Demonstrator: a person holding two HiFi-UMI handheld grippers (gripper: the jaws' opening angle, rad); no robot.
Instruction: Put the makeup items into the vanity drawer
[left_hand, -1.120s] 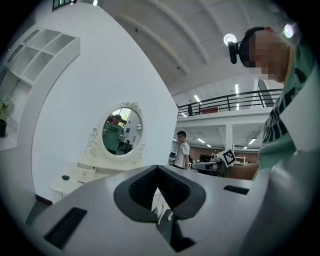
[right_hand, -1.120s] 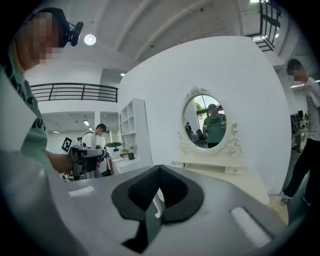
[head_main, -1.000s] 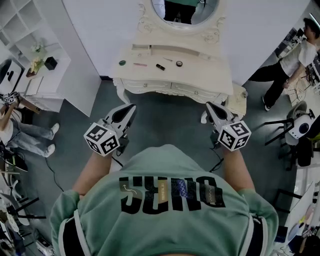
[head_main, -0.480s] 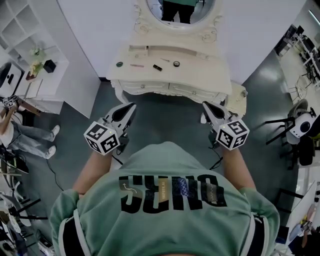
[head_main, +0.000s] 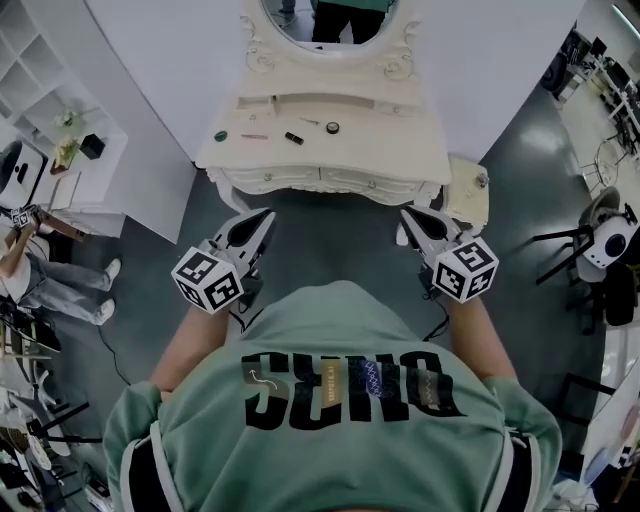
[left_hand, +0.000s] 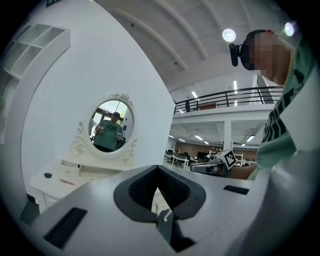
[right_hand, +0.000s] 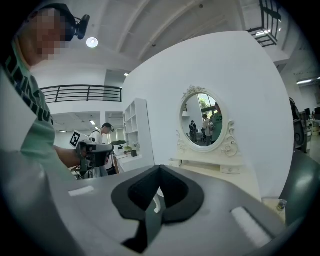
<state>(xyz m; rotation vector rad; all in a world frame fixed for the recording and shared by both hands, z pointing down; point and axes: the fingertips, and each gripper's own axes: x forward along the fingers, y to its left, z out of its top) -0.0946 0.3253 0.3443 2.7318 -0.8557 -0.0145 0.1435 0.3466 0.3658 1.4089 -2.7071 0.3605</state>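
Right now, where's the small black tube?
In the head view, the small black tube lies on the vanity top, left of centre, between the pink stick and the round compact.

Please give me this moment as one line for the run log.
left gripper: shut, empty | right gripper: shut, empty | makeup items: on vanity top | drawers: closed | stage: nothing picked yet

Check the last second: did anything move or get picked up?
Nothing was taken or released. The head view swung slightly, so the vanity sits further left in it. The left claw and right claw stayed shut and empty; the makeup items stayed on top.
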